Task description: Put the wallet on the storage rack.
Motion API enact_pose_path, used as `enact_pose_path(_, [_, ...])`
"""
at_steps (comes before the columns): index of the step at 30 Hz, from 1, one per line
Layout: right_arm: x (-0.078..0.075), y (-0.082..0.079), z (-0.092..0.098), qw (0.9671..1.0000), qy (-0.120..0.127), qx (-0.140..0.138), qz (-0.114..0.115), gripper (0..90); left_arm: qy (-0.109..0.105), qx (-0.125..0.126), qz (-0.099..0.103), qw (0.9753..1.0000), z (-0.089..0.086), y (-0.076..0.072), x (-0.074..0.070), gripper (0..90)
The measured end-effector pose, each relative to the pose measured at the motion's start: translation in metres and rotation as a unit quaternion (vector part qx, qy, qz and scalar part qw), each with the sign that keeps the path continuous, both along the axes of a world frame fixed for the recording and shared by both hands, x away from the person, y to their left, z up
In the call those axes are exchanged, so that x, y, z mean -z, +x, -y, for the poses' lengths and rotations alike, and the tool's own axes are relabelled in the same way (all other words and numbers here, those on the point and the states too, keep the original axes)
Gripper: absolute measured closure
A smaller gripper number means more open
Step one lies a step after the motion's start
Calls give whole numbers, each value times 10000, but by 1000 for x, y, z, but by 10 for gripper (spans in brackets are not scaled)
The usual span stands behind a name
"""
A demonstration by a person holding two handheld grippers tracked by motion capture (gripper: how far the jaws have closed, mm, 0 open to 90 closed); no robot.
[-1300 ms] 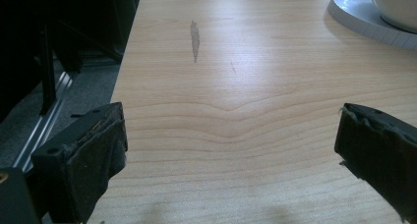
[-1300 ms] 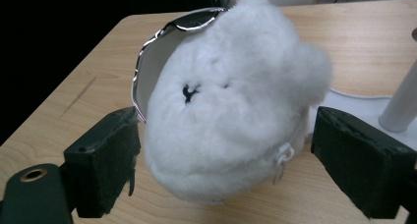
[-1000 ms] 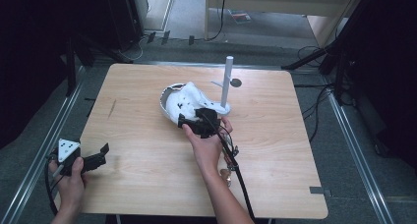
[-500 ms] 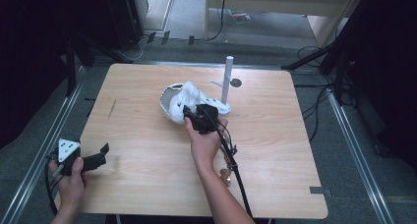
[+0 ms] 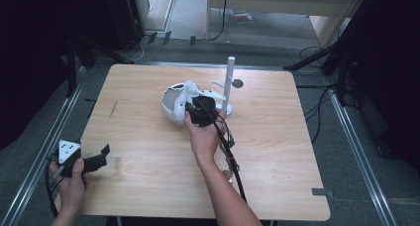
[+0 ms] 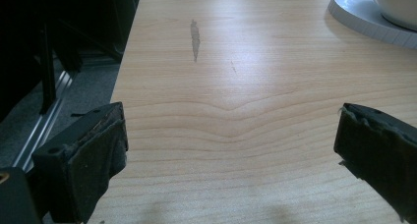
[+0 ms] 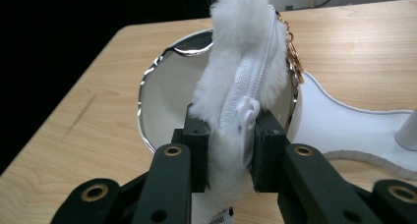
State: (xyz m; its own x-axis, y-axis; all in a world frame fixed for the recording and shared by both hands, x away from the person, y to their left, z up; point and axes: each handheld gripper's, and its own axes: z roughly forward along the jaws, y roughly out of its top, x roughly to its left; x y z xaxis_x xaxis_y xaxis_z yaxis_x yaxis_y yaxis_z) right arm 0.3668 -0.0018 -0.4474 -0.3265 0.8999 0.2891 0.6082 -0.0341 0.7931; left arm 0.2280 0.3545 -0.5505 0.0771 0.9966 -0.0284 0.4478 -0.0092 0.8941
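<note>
At table [image 5: 148, 196] edge, left tongs [image 5: 105, 154]

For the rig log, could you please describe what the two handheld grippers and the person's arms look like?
Both grippers are black, with hinged, bolted linkages and worn dark pads. The left gripper carries a grey three-cornered plate with dark dots; the right gripper trails a black cable. The forearms are bare, with no sleeves in view.
</note>
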Motion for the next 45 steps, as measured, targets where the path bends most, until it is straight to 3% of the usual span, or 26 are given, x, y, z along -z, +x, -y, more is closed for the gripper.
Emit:
enact_pose_path(4, [-1, 3, -6, 9991, -405, -33, -156, 763, 5, -6, -5, 10000, 0, 0, 0, 3])
enact_pose_path(6, [-2, 3, -7, 9990, -409, -72, -168, 758, 5, -3, -8, 10000, 0, 0, 0, 4])
enact_pose_path(15, [-1, 3, -6, 9989, -341, -307, -74, 742, 8, 18, -30, 10000, 1, 0, 0, 3])
enact_pose_path(17, [-3, 2, -6, 9990, -225, -376, 112, 656, 1, 15, -31, 10000, 0, 0, 0, 3])
enact_pose_path(18, [-4, 3, -5, 9990, -175, -362, 211, 582, 0, 16, -28, 10000, 0, 0, 0, 4])
enact_pose_path(21, [-5, 4, -5, 9989, -35, -351, 311, 548, -2, 13, -23, 10000, 0, 0, 0, 3])
enact_pose_path(25, [-3, 10, -6, 9987, -59, -175, 475, 482, -22, 13, -25, 10000, 0, 0, 0, 4])
enact_pose_path(27, [-1, 16, -1, 9989, 171, 49, 432, 474, -25, 13, -18, 10000, 0, 0, 0, 4])
enact_pose_path(34, [4, 26, 1, 9994, 117, -9, 327, 584, -25, 27, -30, 10000, 0, 0, 0, 3])
enact_pose_path(36, [5, 29, -1, 9992, -20, -13, 397, 598, -19, 27, -35, 10000, 0, 0, 0, 4])
enact_pose_path(38, [5, 31, -5, 9980, -319, -49, 537, 639, -10, 24, -30, 10000, 0, 0, 0, 3])
enact_pose_path(42, [6, 29, -7, 9969, -548, -18, 564, 717, -13, 24, -41, 10000, 0, 0, 0, 4])
enact_pose_path(43, [7, 29, -9, 9957, -737, -110, 551, 760, -15, 25, -42, 10000, 0, 0, 0, 4])
enact_pose_path(45, [7, 29, -10, 9948, -839, -137, 561, 768, -16, 25, -43, 10000, 0, 0, 0, 4])
